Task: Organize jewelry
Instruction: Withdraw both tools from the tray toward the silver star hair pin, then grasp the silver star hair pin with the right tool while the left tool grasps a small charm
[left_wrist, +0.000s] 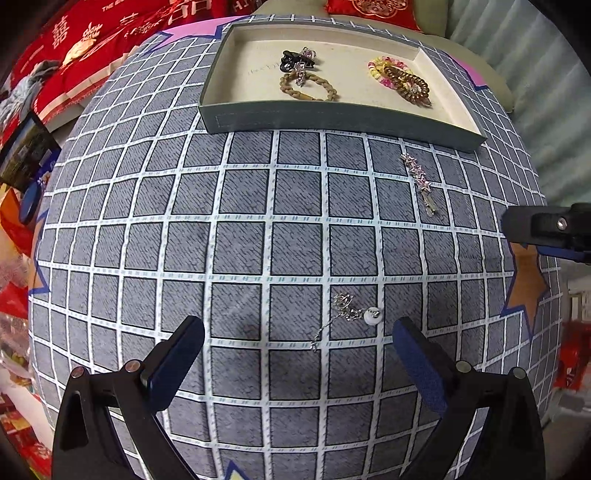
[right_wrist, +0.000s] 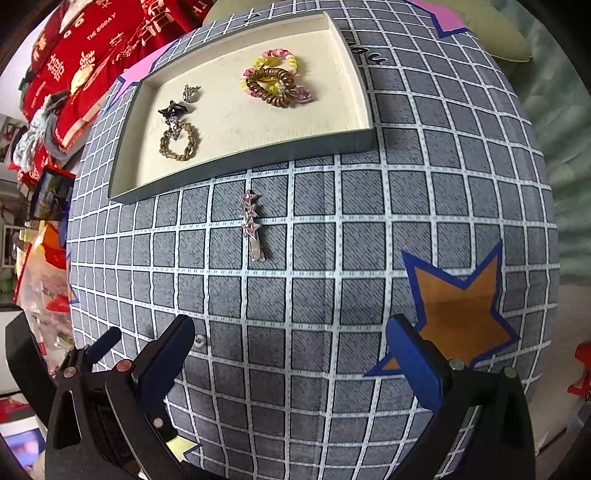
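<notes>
tray (left_wrist: 343, 114) top centre, part-filled | clip (left_wrist: 419, 182) upper right on cloth, apart from tray | necklace (left_wrist: 349, 314) lower centre, just ahead of left gripper (left_wrist: 297, 345), spread, empty | right gripper (right_wrist: 290, 345) spread, empty | advice: pinch pendant, chain will trail

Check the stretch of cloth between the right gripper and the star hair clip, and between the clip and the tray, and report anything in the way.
Nothing visible blocks either stretch. Bare checked cloth lies between the open right gripper and the star hair clip; the tray sits just beyond it, only its low front wall to clear.
</notes>
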